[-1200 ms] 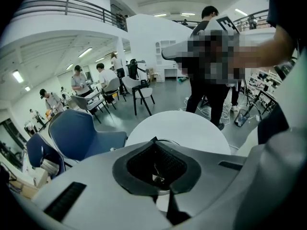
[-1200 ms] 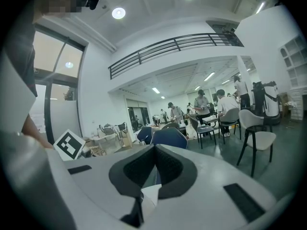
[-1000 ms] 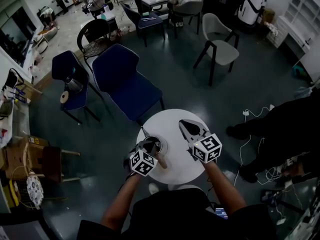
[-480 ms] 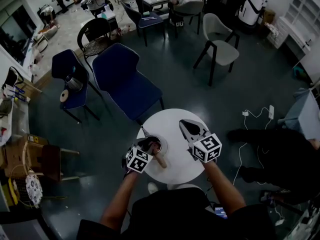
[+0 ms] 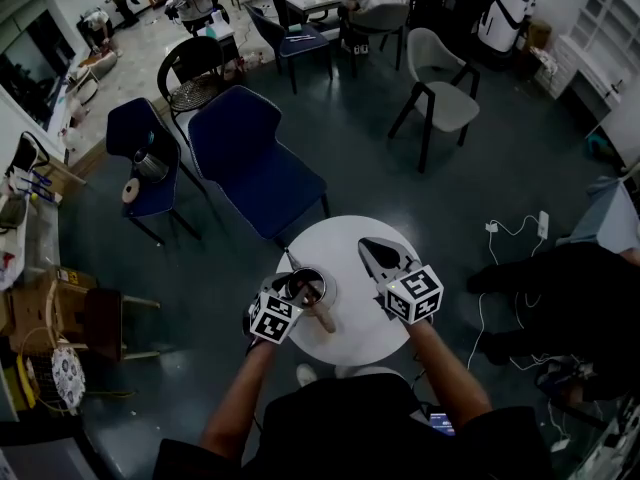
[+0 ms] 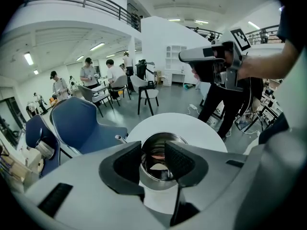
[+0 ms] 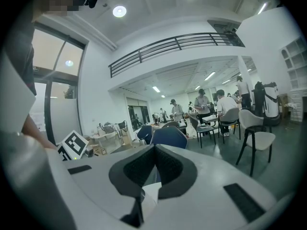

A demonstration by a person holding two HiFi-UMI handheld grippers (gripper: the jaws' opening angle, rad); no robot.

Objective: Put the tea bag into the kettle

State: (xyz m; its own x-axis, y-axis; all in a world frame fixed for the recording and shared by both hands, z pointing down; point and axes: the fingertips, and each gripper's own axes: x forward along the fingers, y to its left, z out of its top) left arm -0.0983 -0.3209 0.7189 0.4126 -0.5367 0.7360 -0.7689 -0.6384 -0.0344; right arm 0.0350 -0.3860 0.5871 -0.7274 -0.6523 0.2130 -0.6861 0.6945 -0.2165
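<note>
Standing near the bench's (image 5: 362, 236) left edge, the kettle (image 5: 306, 288) is overhung by the left tool (image 6: 153, 153), jaws just opened wide, empty; the right tool (image 7: 154, 163) is closed, empty. A pale tea bag (image 6: 157, 166) is judged inside: only withdrawal left.

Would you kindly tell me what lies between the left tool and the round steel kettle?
Nothing: in the left gripper view the left tool, its jaws just opened and empty, hangs over the round steel kettle.
</note>
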